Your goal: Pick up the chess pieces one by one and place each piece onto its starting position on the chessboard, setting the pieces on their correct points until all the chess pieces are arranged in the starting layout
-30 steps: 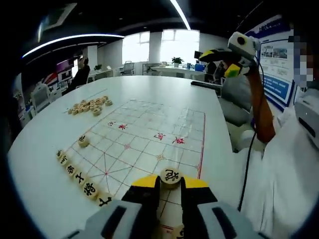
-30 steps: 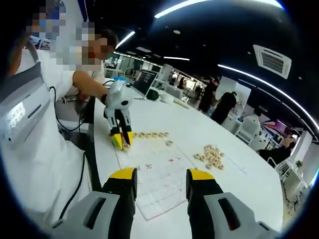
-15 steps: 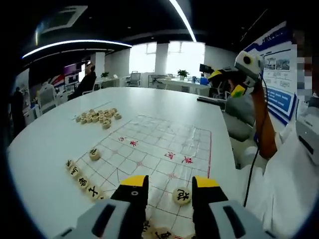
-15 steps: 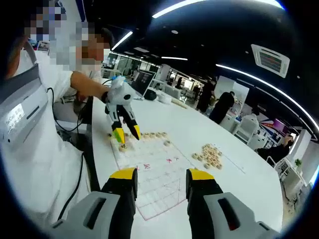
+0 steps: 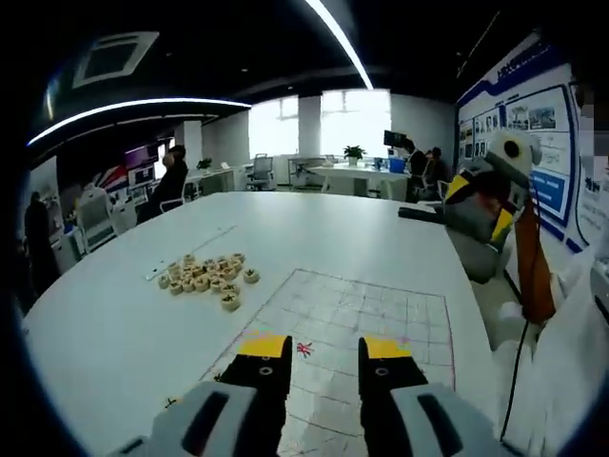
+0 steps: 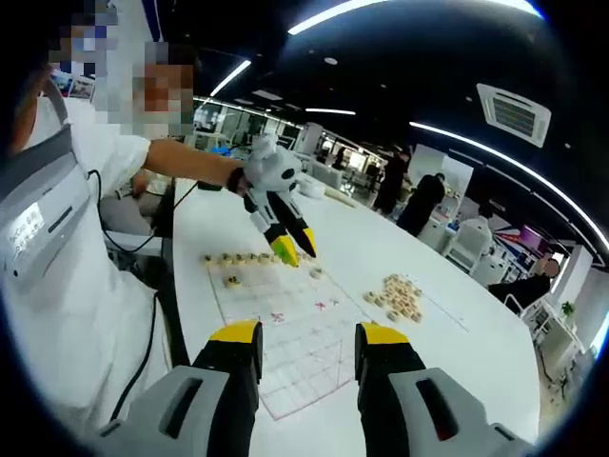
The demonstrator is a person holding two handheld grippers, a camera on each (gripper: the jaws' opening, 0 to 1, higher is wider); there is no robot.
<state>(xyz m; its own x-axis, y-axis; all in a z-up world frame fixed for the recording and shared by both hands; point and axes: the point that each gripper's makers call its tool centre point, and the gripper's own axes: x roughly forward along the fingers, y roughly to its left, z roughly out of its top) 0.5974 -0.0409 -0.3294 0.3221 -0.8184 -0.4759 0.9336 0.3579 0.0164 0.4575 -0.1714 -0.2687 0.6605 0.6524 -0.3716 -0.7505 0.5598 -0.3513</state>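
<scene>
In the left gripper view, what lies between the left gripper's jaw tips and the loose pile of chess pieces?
Left gripper view: between the left gripper and the pile of chess pieces lie bare white table and the chessboard corner; no pieces stand in that stretch.

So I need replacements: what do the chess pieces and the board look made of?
The loose chess pieces look like pale wood, matt round discs, though light plastic is possible. The chessboard seems a thin, glossy sheet, plastic or coated paper: it lies flat on the white table and catches ceiling glare.
</scene>
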